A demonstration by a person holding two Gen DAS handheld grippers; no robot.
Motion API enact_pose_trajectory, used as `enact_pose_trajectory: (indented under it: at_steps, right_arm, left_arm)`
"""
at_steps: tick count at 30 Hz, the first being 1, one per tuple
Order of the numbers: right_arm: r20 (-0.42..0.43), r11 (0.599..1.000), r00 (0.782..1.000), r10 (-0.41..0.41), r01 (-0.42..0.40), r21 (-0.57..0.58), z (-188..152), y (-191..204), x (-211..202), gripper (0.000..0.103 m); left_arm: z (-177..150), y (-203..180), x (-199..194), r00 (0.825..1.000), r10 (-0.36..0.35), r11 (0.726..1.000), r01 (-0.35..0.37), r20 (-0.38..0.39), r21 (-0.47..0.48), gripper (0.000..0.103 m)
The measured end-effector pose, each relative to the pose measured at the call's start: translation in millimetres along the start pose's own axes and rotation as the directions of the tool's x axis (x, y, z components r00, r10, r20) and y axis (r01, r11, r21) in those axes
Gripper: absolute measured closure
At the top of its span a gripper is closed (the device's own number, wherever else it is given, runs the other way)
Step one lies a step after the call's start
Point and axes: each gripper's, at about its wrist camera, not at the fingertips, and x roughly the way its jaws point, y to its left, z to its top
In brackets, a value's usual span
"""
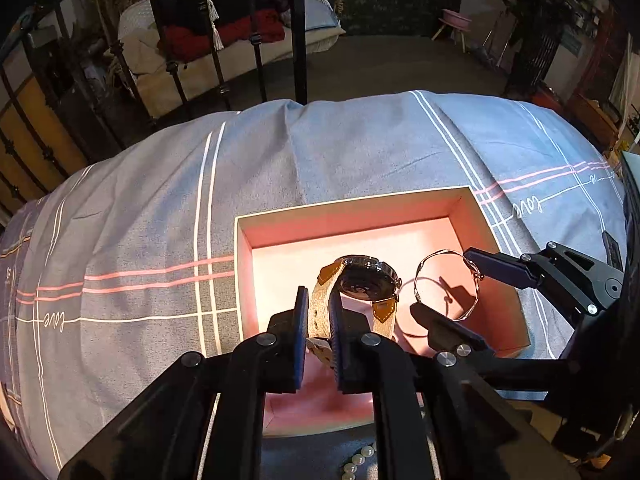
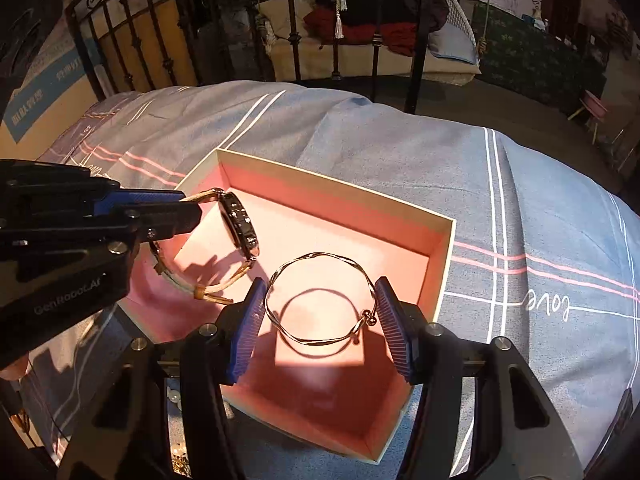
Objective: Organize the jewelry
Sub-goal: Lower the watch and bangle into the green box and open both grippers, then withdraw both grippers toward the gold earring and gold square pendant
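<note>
1. Watch (image 1: 362,284): round dark case, tan strap. Held above the floor of the pink box (image 1: 476,212), toward its left side. Case tilted on edge in the right-wrist view (image 2: 240,222); strap loops down below it, throwing a shadow on the box floor.
2. Left gripper (image 1: 319,334): blue pads clamped on the watch strap, strap pinched between them. From the right wrist it comes in from the left edge (image 2: 188,204), tip at the strap.
3. Bangle (image 2: 322,300): thin twisted wire ring with two small ball ends, right of the watch, over the box floor. Its round shadow falls on the floor beneath it. Also seen from the left wrist (image 1: 446,284).
4. Right gripper (image 2: 322,324): pads set wide, pressing the bangle's opposite sides, ring spanning the gap. Whether the ring's lower edge touches the floor, cannot tell.
5. Box: open, cream rim, pink inside, sits on the blue-grey bedspread (image 2: 540,200) with white and pink stripes and "love" script.
6. Pearl beads (image 1: 360,460) lie just outside the box's near edge, partly hidden by the left gripper.
7. Black iron bed rail (image 2: 376,40) beyond the bedspread.
</note>
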Motion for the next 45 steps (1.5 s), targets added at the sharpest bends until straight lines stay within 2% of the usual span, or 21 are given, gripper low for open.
enact_pose_trajectory:
  at_steps: [5, 12, 15, 17, 22, 24, 26, 28, 31, 37, 39, 42, 45]
  right_arm:
    - [-0.018, 1.000, 1.000, -0.005, 0.004, -0.025, -6, 5, 11, 0.047]
    - [-0.030, 1.000, 1.000, 0.002, -0.003, -0.030, -10, 5, 17, 0.047]
    - [-0.018, 1.000, 1.000, 0.002, -0.003, -0.031, -10, 5, 15, 0.041]
    - [-0.008, 0.999, 1.000, -0.001, 0.000, -0.037, -11, 6, 11, 0.029]
    - [0.040, 0.999, 0.999, -0.006, 0.007, -0.038, -15, 10, -10, 0.024]
    - [0.078, 1.000, 0.997, -0.007, 0.009, -0.025, -21, 9, -28, 0.023]
    - [0.130, 1.000, 0.991, -0.004, 0.003, 0.004, -32, 5, -52, 0.018]
    - [0.175, 0.999, 0.985, 0.004, -0.009, 0.031, -49, 2, -75, 0.017]
    - [0.186, 0.998, 0.982, 0.022, -0.034, 0.060, -82, 0, -95, 0.017]
    - [0.126, 0.995, 0.991, 0.050, -0.060, 0.082, -153, 15, -100, 0.017]
    - [0.091, 0.996, 0.993, 0.073, -0.078, 0.047, -175, 32, -99, 0.017]
    - [0.082, 0.998, 0.995, 0.054, -0.056, 0.013, -182, 41, -99, 0.017]
    - [0.080, 0.999, 0.996, 0.048, -0.050, 0.015, -187, 42, -98, 0.017]
  left_arm:
    - [-3, 4, 12, 1.000, -0.007, 1.000, 0.007, -0.021, -0.017, 0.091]
    - [-1, 5, 11, 1.000, -0.012, 1.000, 0.012, -0.003, -0.019, 0.088]
    - [0, 2, 8, 1.000, -0.003, 1.000, 0.003, 0.007, -0.011, 0.088]
    - [-1, 1, 4, 1.000, -0.002, 1.000, 0.002, 0.016, -0.006, 0.085]
    - [-3, -3, -18, 0.998, 0.018, 1.000, -0.019, 0.061, 0.004, 0.053]
    - [-9, -4, -35, 0.995, 0.013, 1.000, -0.014, 0.104, 0.010, 0.043]
    - [-23, -5, -56, 0.989, -0.005, 1.000, 0.003, 0.150, 0.014, 0.027]
    - [-44, -8, -73, 0.983, -0.035, 0.999, 0.030, 0.182, 0.028, 0.022]
    - [-87, -12, -86, 0.980, -0.063, 0.998, 0.057, 0.186, 0.040, 0.020]
    - [-168, -22, -87, 0.981, -0.130, 0.991, 0.133, 0.145, -0.011, 0.024]
    - [-183, -27, -85, 0.981, -0.149, 0.988, 0.153, 0.124, -0.016, 0.025]
    - [-195, -32, -77, 0.983, -0.149, 0.988, 0.151, 0.104, -0.012, 0.029]
    - [-198, -36, -69, 0.987, -0.126, 0.992, 0.126, 0.095, 0.007, 0.041]
